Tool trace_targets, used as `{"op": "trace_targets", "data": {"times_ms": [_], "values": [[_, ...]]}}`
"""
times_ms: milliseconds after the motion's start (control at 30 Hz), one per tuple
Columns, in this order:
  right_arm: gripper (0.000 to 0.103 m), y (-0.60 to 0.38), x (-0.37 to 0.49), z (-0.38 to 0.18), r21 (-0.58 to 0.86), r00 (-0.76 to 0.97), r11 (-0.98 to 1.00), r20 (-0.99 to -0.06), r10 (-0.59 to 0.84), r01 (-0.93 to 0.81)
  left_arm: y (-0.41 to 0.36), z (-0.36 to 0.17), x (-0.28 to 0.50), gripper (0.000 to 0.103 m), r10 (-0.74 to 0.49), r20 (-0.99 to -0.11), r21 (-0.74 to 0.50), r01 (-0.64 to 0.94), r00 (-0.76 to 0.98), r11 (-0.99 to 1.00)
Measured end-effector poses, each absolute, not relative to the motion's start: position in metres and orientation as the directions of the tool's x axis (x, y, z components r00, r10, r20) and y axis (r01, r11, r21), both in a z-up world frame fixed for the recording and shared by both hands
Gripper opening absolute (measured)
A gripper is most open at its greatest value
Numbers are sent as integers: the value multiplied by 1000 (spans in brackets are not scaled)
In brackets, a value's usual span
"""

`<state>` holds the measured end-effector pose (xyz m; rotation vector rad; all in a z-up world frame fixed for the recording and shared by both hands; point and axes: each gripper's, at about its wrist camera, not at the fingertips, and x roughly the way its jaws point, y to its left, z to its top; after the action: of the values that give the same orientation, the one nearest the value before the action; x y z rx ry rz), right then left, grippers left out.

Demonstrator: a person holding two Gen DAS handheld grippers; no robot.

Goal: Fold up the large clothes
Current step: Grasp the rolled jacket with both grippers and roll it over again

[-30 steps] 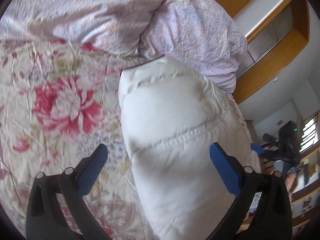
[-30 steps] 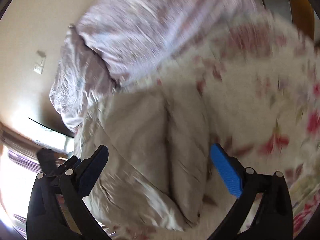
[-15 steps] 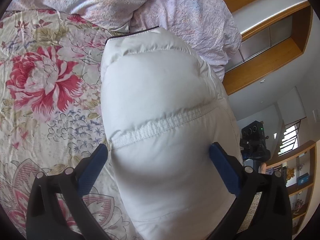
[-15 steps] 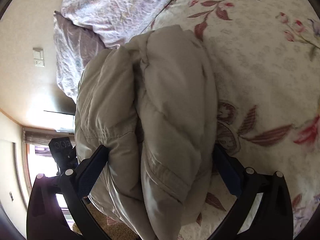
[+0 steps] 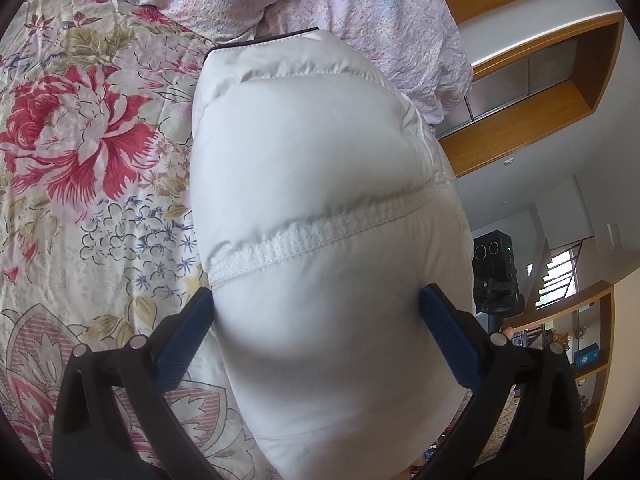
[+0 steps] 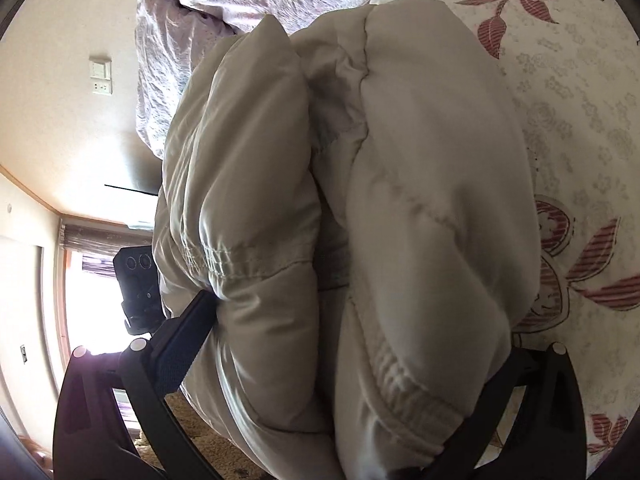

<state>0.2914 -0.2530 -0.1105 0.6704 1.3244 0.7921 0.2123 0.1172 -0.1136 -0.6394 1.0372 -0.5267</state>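
**A:** Around the bed?

**B:** Crumpled lilac quilt heaped just behind the jacket, touching its far end. Black camera on a stand beyond the bed's edge. Wooden shelves higher up, and a switch plate on the wall.

**A:** In the way?

**B:** Only the jacket's own bulk, hiding 1 finger of the right gripper entirely.

**A:** Room to move?

**B:** Open flowered bedspread along 1 side of the bundle. On the other side, the mattress edge close by, with brown carpet below.

**A:** And the jacket itself?

**B:** Puffy, white, lying on the bedspread as a thick bundle. Seen from the right wrist, 2 padded layers with a dark crease between them. Gathered elastic seam across the top, dark trim at the far end.

**A:** Grippers?

**B:** Left gripper spread wide, blue pads resting against both flanks of the bundle, not squeezing. Right gripper spread wide too, straddling the near end.
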Motion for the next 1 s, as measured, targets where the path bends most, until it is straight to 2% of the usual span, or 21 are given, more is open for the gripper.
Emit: {"op": "trace_targets", "data": {"times_ms": [567, 1000], "values": [[102, -237, 303, -118, 812, 62, 565, -563, 824, -143, 120, -133, 204, 101, -723, -542, -775, 79, 427, 627], [102, -229, 303, -117, 808, 60, 561, -560, 826, -178, 109, -132, 200, 101, -717, -537, -770, 89, 444, 632]]}}
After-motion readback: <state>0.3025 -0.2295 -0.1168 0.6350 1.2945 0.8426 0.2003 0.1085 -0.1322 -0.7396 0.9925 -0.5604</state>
